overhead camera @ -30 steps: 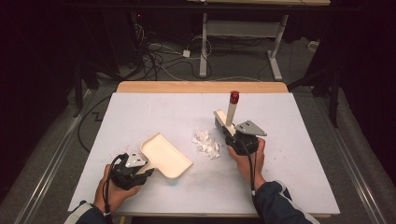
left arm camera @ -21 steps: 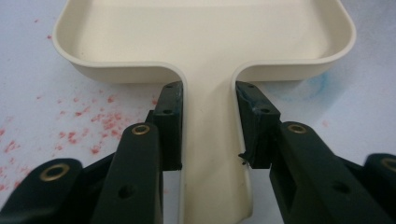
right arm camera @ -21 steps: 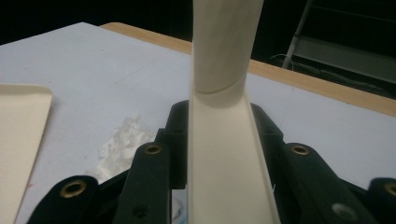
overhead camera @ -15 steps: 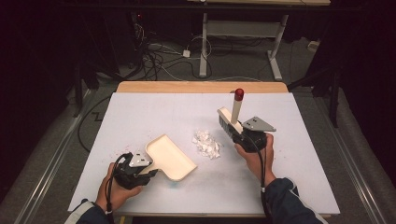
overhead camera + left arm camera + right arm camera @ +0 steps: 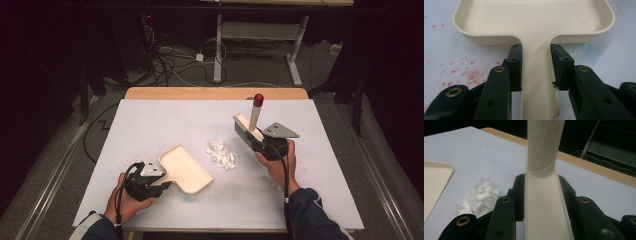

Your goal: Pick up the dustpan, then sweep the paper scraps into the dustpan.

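Cream dustpan slides in, brush backs off to the right

Cream dustpan (image 5: 185, 169) sits lower centre-left of the high view, flat on the white counter (image 5: 150, 120). The left claw (image 5: 159, 183) is clamped on its handle; in the left gripper view the pads (image 5: 515, 66) press both sides of the handle (image 5: 536, 75), tray (image 5: 534, 17) filling the top of frame. Compared with a second ago, the pan has shifted right and its open edge now angles toward the paper shreds (image 5: 221, 153), which lie mid-frame, just beside the pan's upper right corner but not touching it. Pile itself looks unmoved.

Right claw (image 5: 261, 145) grips the brush (image 5: 248, 129) by its cream handle, red cap (image 5: 258, 99) pointing up, bristles facing the pile. In the right gripper view the handle (image 5: 544, 195) runs straight up between the closed jaws, shreds (image 5: 480, 197) at lower left and a corner of the pan (image 5: 435, 185) at far left. Over the last second the brush has drifted to the right of frame and lifted slightly, so a clear gap opens between bristles and shreds.

Judgement: setup for a sweep. Pan is on one side of the pile, brush wound back on the other. Nothing collected yet, tray is empty. Next move probably needs the brush lowered to the counter and pulled left so shreds go into the pan mouth; pan edge should stay flat down or scraps slip under it.

Faint red specks (image 5: 466, 72) on the counter near the pan handle.
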